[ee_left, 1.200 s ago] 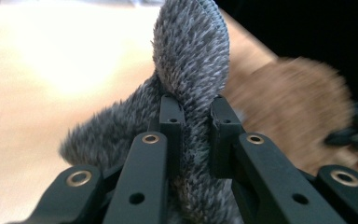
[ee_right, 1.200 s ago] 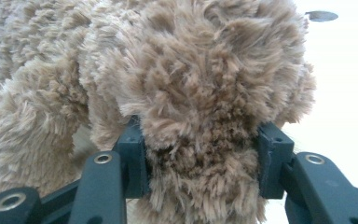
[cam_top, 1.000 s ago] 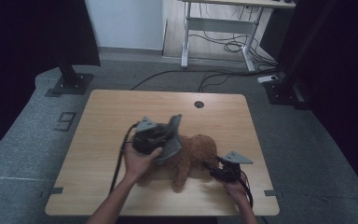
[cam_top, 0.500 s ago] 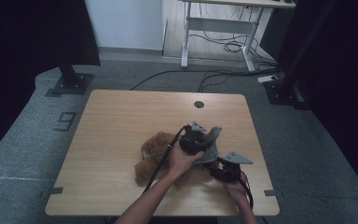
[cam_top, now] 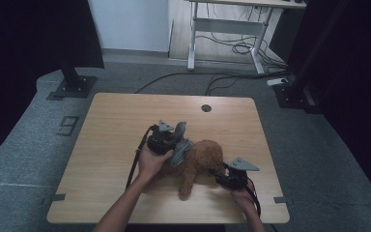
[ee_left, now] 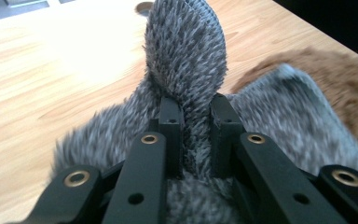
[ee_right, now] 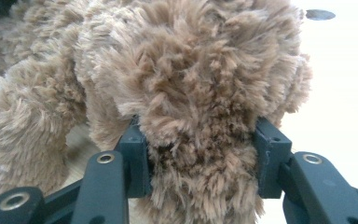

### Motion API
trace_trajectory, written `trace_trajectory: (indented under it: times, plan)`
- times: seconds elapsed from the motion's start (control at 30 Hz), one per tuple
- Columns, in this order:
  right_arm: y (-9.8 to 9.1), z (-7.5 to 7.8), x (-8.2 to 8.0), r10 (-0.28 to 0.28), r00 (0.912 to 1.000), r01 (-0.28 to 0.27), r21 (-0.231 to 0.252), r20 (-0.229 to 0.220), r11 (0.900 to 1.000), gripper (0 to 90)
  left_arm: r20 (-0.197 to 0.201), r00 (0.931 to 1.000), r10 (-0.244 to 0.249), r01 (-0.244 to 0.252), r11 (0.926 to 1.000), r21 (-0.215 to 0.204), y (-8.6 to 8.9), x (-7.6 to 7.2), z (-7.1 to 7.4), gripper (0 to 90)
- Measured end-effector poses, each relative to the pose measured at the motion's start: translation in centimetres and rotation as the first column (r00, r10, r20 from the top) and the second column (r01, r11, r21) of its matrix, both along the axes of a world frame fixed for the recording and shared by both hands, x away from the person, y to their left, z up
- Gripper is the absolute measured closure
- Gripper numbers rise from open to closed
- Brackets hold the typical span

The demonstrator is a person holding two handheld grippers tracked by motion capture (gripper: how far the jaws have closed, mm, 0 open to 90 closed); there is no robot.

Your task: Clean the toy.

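A brown plush toy (cam_top: 200, 159) lies on the wooden table (cam_top: 121, 121), right of centre near the front. A grey fuzzy cloth (cam_top: 181, 148) is draped against its left side. My left gripper (cam_top: 174, 140) is shut on that grey cloth (ee_left: 186, 56), and a fold of it stands up between the jaws of the left gripper (ee_left: 196, 105). Brown fur (ee_left: 349, 88) shows just beyond the cloth. My right gripper (cam_top: 221, 176) holds the toy's right end. In the right gripper view its jaws are clamped on a thick lump of the plush toy (ee_right: 191, 79), at the right gripper (ee_right: 200, 135).
A round cable hole (cam_top: 206, 108) sits near the table's far edge. Bare tabletop stretches to the left and behind the toy. Beyond the table stand a desk frame (cam_top: 227, 29), loose floor cables (cam_top: 232, 48) and a dark stand base (cam_top: 72, 84).
The left gripper carried the grey cloth right across the toy half a second ago, then came back to the toy's left side. The right gripper has stayed put on the toy.
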State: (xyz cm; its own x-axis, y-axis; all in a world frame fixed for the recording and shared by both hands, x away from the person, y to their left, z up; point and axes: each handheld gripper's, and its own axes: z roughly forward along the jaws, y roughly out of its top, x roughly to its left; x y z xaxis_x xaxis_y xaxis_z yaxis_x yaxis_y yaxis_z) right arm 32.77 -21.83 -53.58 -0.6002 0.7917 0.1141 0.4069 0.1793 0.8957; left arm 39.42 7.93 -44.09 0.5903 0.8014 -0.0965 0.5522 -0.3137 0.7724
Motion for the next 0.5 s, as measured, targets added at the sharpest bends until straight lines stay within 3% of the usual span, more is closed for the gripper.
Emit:
trace_trajectory:
  times: [0.27, 0.43, 0.5]
  plan:
    - [0.3, -0.1, 0.0, 0.006, 1.0000, -0.006, -0.009, -0.005, 0.9999, 50.6, -0.016, 0.9984, 0.055, -0.056, 0.9965, -0.063, 3.9, -0.5, -0.9, 78.0]
    - [0.1, -0.2, 0.0, 0.007, 0.9999, -0.007, -0.007, -0.012, 1.0000, 50.7, -0.036, 0.9939, 0.104, -0.106, 0.9930, -0.051, 6.3, -0.7, -1.9, 78.2]
    - [0.0, -0.3, 0.1, 0.004, 0.9999, -0.004, -0.002, -0.015, 1.0000, 50.7, -0.058, 0.9914, 0.117, -0.120, 0.9918, -0.044, 7.2, -1.0, -3.0, 78.2]
